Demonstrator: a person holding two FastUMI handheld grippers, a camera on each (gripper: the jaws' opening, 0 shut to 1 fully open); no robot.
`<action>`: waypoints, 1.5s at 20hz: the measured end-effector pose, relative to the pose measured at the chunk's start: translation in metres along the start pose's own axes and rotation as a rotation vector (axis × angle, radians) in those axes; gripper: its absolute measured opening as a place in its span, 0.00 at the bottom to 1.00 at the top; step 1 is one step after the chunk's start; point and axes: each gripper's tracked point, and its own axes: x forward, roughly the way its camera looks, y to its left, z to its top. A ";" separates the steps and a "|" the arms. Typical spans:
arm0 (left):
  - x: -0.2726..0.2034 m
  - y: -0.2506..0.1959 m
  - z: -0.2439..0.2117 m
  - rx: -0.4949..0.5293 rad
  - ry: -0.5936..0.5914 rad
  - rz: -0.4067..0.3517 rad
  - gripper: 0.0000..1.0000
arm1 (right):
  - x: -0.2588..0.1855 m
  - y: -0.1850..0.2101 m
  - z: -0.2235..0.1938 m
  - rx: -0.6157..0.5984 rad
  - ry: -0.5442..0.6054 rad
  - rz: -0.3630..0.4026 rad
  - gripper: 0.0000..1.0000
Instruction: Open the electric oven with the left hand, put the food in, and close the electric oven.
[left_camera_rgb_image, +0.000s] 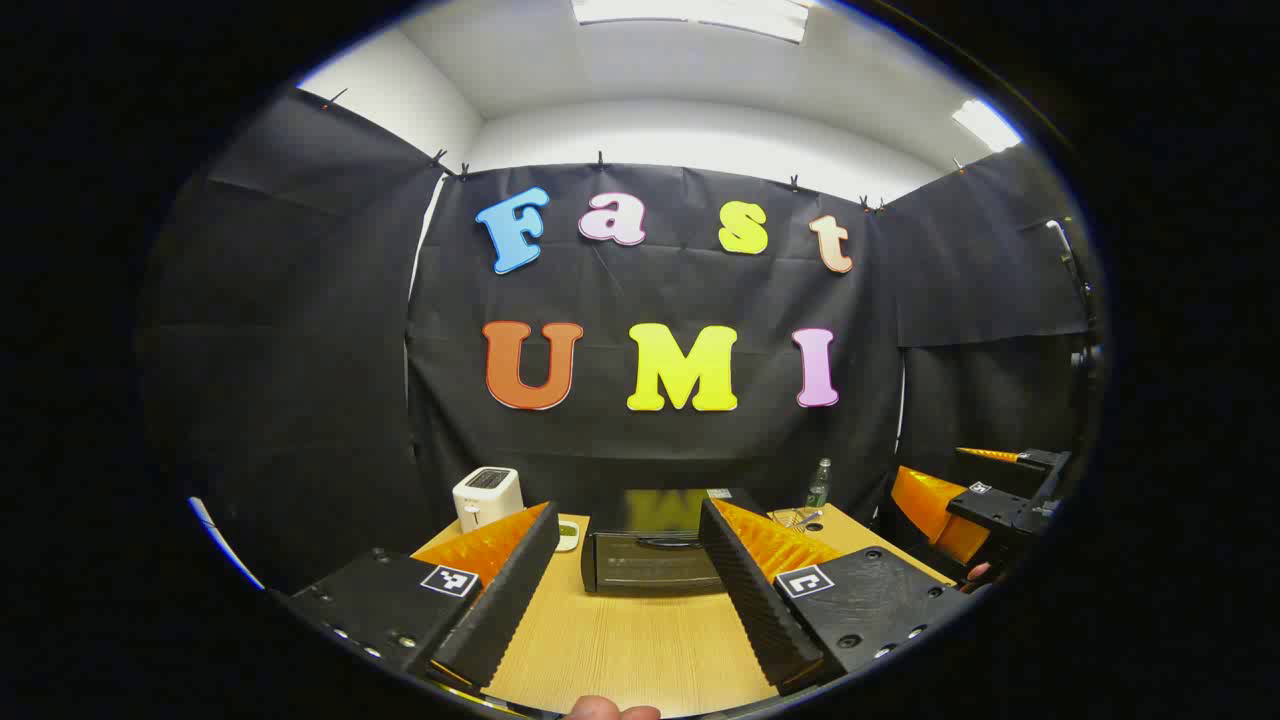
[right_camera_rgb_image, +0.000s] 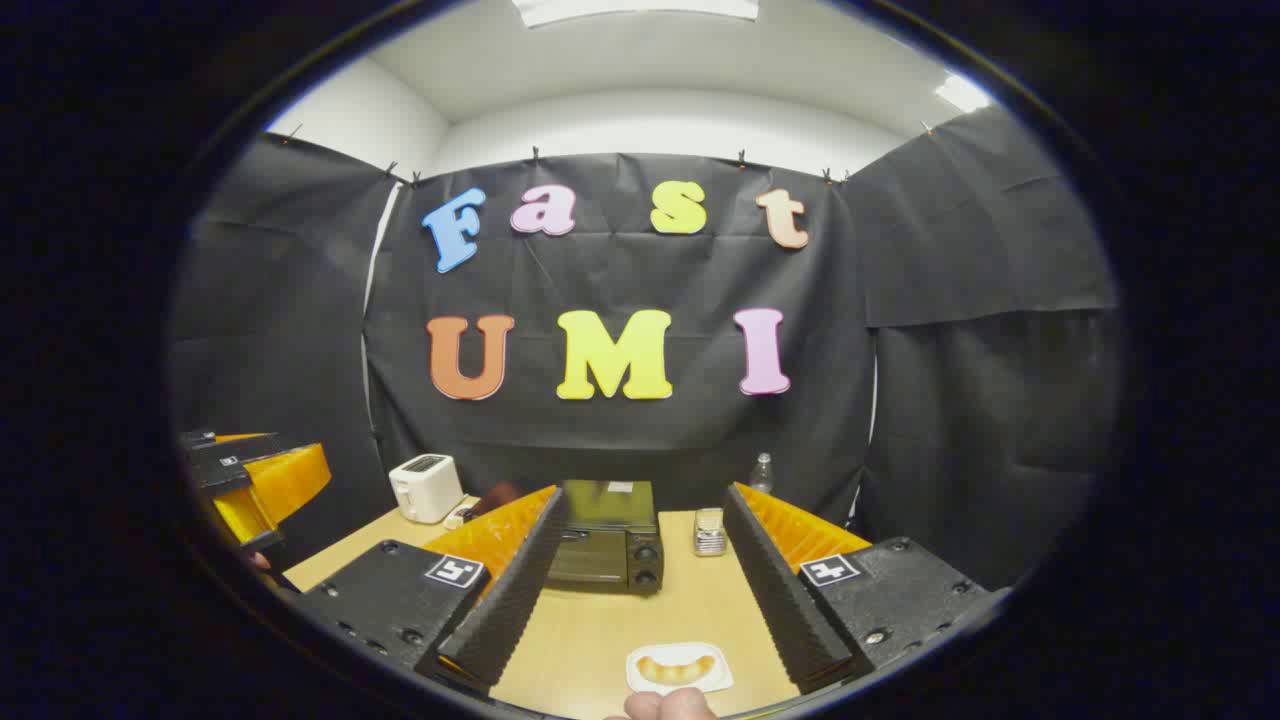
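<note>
Fingers of the left claw (left_camera_rgb_image: 628, 590) frame the bottom of the left gripper view, spread wide with nothing between them but bare table (left_camera_rgb_image: 640, 650). Straight ahead through that gap, toward the far edge of the table, sits the electric oven (left_camera_rgb_image: 655, 560), its door facing the claw and, as far as I can tell, closed, with the handle running crosswise along the door's top. A white toaster (left_camera_rgb_image: 487, 497) stands off toward the far left corner and a bottle (left_camera_rgb_image: 818, 484) toward the far right. At the right rim of this view the right claw (left_camera_rgb_image: 985, 500) hangs well apart from the oven.

From the right gripper view, the right claw (right_camera_rgb_image: 650, 600) is likewise released and empty. Just beyond its fingertips, at the near edge of the table, lies the food (right_camera_rgb_image: 678, 668) on a small white tray (right_camera_rgb_image: 640, 684). The oven sits farther back and a little left of centre here. The left claw (right_camera_rgb_image: 255, 475) shows at the left rim.

So the oven lies dead ahead of the left claw, which looks the better lined up for the handle; a level reach forward onto that crosswise bar seems to be what comes first, while the food waits nearer the right claw.
</note>
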 end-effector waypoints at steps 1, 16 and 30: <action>0.000 0.000 -0.001 -0.002 0.002 0.002 0.93 | 0.001 0.001 0.000 0.002 0.003 0.005 0.99; -0.003 0.004 -0.007 -0.016 0.003 0.042 0.93 | 0.000 0.007 0.005 -0.006 0.002 -0.015 0.99; -0.006 0.005 -0.017 -0.045 0.025 0.054 0.93 | -0.002 0.007 -0.003 -0.013 0.046 -0.038 0.99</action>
